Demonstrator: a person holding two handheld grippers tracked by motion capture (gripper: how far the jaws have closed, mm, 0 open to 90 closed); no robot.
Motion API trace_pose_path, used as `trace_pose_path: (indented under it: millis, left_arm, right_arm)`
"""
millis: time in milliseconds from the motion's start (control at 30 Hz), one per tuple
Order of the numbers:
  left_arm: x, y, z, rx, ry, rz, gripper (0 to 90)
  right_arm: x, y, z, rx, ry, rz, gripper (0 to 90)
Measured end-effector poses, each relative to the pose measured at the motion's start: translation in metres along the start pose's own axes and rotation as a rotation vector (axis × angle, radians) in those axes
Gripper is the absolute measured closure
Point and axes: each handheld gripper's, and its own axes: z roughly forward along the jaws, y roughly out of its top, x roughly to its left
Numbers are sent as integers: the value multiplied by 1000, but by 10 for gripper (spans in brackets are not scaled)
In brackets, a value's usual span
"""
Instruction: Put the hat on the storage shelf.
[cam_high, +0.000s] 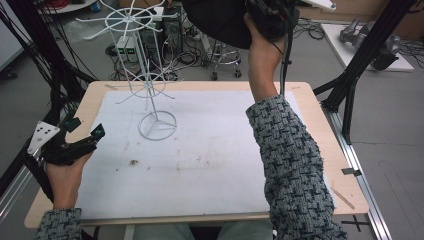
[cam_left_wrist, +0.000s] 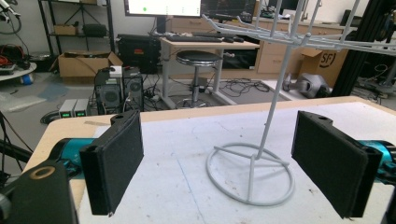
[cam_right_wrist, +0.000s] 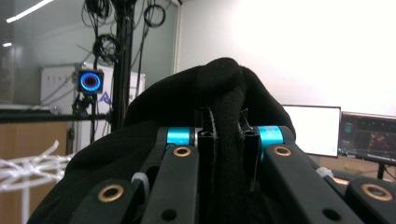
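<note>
A white wire display rack (cam_high: 150, 80) with hooked arms stands on a ring base (cam_left_wrist: 251, 175) at the back left of the white mat. My left gripper (cam_high: 84, 128) rests at the table's left edge, open, its black pads (cam_left_wrist: 116, 161) wide apart and pointed at the rack base. My right gripper (cam_high: 270, 17) is raised high over the back of the table, shut on a black cloth item (cam_high: 220, 22), perhaps a hat. The black fabric (cam_right_wrist: 224, 93) bulges up between the closed jaws in the right gripper view.
A white mat (cam_high: 200, 160) covers most of the wooden table (cam_high: 320, 125). Behind the table are a stool (cam_left_wrist: 198, 58), computer towers (cam_left_wrist: 116, 91), cables and desks. Black frame posts (cam_high: 360, 55) rise at the right side.
</note>
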Motion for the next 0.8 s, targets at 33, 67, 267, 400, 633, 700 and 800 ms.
trace_pose_path:
  millis: [33,67,267,400,633,700,800]
  left_arm:
    - [0,0,0,-1,0,0,169]
    - [0,0,0,-1,0,2,169]
    - [0,1,0,-4,-2,0,169]
    - [1,1,-1,-5,0,0,169]
    - [0,1,-1,-4,-4,2,169]
    - [1,2,-1,-6,-1,-1,169]
    - [1,2,-2,-8,0,-2,169]
  right_arm:
    - [2,4,0,-9,10,0,830]
    - [5,7,-1,-15,14,7,830]
    - [16,18,-1,-37,36,-12,829]
    - [22,22,-1,-56,58,11,827]
    - [42,25,-1,-65,120,28,823]
    - [46,24,-1,-65,135,29,821]
    - [51,22,-1,-67,156,29,820]
